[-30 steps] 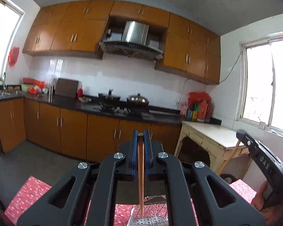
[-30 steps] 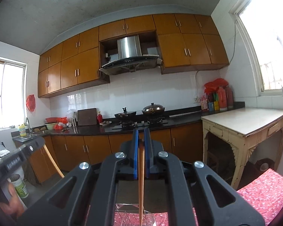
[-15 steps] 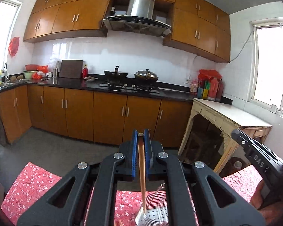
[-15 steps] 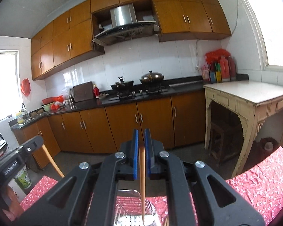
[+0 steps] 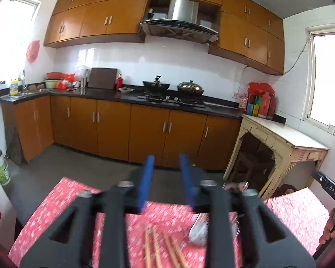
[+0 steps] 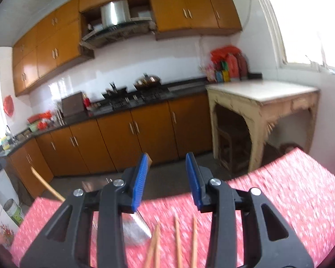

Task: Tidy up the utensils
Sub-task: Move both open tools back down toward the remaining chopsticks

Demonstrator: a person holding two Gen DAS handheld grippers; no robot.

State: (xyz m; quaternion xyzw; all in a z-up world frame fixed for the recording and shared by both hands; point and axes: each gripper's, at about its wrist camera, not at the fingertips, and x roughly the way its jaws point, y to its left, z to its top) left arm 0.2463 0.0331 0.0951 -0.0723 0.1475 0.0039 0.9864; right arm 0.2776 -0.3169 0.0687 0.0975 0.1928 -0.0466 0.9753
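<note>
Both grippers hang over a table with a red flowered cloth (image 5: pixel 62 203). My left gripper (image 5: pixel 166 159) is blurred; its blue pads stand apart, its jaws are opening, and nothing is between them. Several wooden chopsticks (image 5: pixel 162 249) lie on the cloth below it, beside a blurred metal holder (image 5: pixel 197 231). My right gripper (image 6: pixel 167 156) is also opening. A wooden chopstick's top (image 6: pixel 149 159) rests against its left pad, clear of the right pad. Under it are loose chopsticks (image 6: pixel 177 239) and the metal holder (image 6: pixel 135 231). Another wooden stick (image 6: pixel 45 184) slants at the left.
Beyond the table's far edge is grey floor, then brown kitchen cabinets (image 5: pixel 114 127) with a black counter and a stove. A worn cream side table (image 6: pixel 263 102) stands at the right under a window. A hand (image 5: pixel 329 232) holds the right gripper's handle (image 5: pixel 330 189).
Both grippers came down and tipped toward the table, and both opened. The chopstick each one gripped is no longer clamped. The cloth and loose chopsticks have come into view.
</note>
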